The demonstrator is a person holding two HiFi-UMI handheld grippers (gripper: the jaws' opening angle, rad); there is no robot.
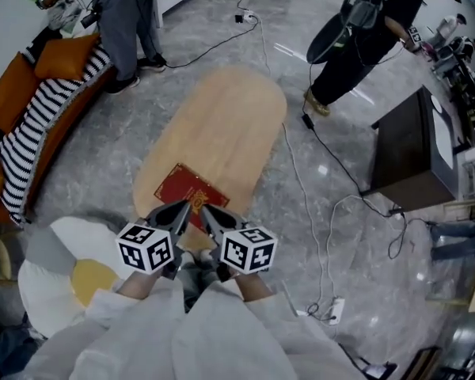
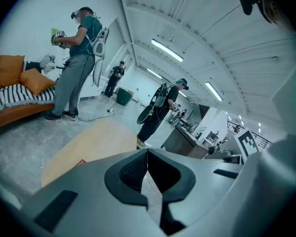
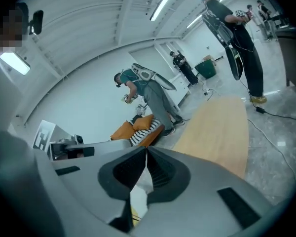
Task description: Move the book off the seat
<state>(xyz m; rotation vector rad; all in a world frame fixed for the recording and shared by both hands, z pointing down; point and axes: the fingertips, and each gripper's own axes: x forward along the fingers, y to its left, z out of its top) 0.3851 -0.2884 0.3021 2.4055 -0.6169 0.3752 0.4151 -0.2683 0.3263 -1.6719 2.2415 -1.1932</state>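
Note:
A red book (image 1: 190, 194) lies flat on the near end of a long oval wooden table (image 1: 229, 117). One red corner of the book (image 2: 80, 163) peeks past the jaws in the left gripper view. Both grippers are held up side by side above the book's near edge, close to my chest. My left gripper (image 1: 184, 209) is shut with nothing between its jaws, its tips meeting in its own view (image 2: 147, 153). My right gripper (image 1: 207, 210) is also shut and empty (image 3: 147, 150). A white seat (image 1: 63, 240) with a yellow cushion (image 1: 91, 279) is at lower left.
An orange sofa (image 1: 8, 93) with a striped blanket (image 1: 32, 129) stands at the left. Two people (image 1: 131, 22) (image 1: 364, 30) stand beyond the table. Cables (image 1: 305, 188) and a power strip (image 1: 332, 311) lie on the marble floor at the right, near a dark cabinet (image 1: 408, 153).

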